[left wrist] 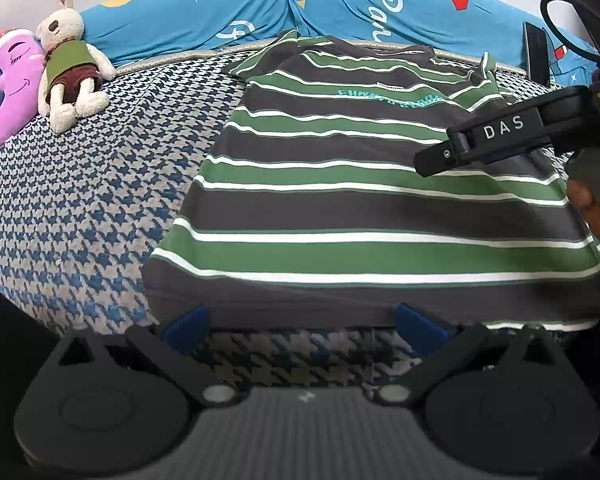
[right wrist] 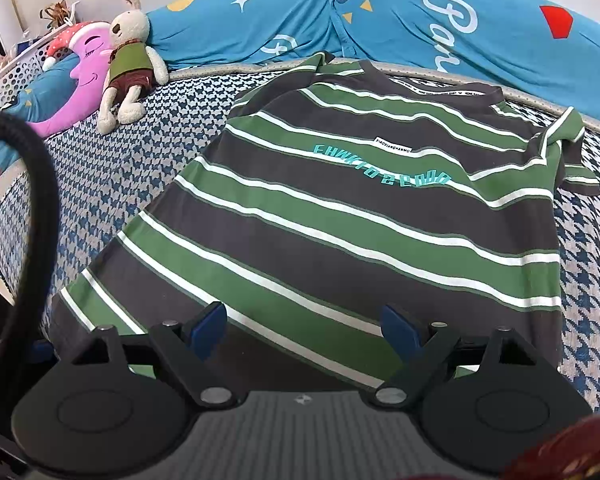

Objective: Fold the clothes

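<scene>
A green, grey and white striped T-shirt (left wrist: 372,184) (right wrist: 340,216) lies spread flat on a bed with a blue-and-grey houndstooth cover (left wrist: 80,184) (right wrist: 140,152), collar at the far end, hem nearest me. My left gripper (left wrist: 304,326) is open, its blue pads just short of the hem at the shirt's near left corner. My right gripper (right wrist: 304,330) is open above the near hem, nothing between its fingers. In the left wrist view the right gripper's black body marked "DAS" (left wrist: 500,132) hangs over the shirt's right side. The far right sleeve is bunched.
A long blue patterned pillow (left wrist: 260,12) (right wrist: 300,20) runs along the bed's far edge. A plush rabbit (left wrist: 68,64) (right wrist: 128,52) and a purple moon plush (left wrist: 8,80) (right wrist: 80,76) lie far left. A white perforated basket (right wrist: 16,68) stands beyond. A black cable (right wrist: 40,184) loops left.
</scene>
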Tool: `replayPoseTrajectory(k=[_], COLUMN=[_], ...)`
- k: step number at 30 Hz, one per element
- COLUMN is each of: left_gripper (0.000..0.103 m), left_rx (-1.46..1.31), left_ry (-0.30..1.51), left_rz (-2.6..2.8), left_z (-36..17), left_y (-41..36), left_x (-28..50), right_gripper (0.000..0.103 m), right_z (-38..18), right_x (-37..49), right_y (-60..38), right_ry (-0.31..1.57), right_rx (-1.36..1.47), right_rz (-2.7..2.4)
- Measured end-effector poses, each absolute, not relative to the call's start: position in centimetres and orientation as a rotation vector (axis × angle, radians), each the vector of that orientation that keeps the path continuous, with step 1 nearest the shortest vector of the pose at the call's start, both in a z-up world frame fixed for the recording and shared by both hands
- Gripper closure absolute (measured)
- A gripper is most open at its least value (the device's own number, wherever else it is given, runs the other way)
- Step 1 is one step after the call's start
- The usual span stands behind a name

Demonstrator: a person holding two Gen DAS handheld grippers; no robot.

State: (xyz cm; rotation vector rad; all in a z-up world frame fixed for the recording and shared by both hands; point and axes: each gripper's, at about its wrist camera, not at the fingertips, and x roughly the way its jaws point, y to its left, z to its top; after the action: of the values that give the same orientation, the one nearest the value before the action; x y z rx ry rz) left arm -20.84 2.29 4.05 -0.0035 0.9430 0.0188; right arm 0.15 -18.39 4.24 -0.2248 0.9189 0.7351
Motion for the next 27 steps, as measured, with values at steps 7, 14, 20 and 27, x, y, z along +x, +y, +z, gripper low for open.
replayPoseTrajectory(k=[7,14,20,27], left_gripper=[0.000,0.000,0.000,0.000], left_rx=[-0.010,-0.007,-0.021,-0.071], left_ry=[0.943,0.937,0.929,0.909], left_rz=[0.016,0.016,0.026,0.038], left_z=[4.1,4.2,4.8,6.5], left_y=[2.4,2.4,2.8,3.5], left_x=[-20.8,-20.6,-19.5,-17.6], right_gripper=[0.018,0.018,0.018,0.018], right_z=[4.2,4.6,5.4,6.4], right_x=[0.1,0.0,1.0,2.8], right_y=[-18.4,-18.5,-19.2,-20.4], right_ry=[0.913,0.879,0.856,0.841], right_rx=[-0.227,-0.233,-0.188,-0.113], right_rz=[0.740,0.729,0.678,0.599])
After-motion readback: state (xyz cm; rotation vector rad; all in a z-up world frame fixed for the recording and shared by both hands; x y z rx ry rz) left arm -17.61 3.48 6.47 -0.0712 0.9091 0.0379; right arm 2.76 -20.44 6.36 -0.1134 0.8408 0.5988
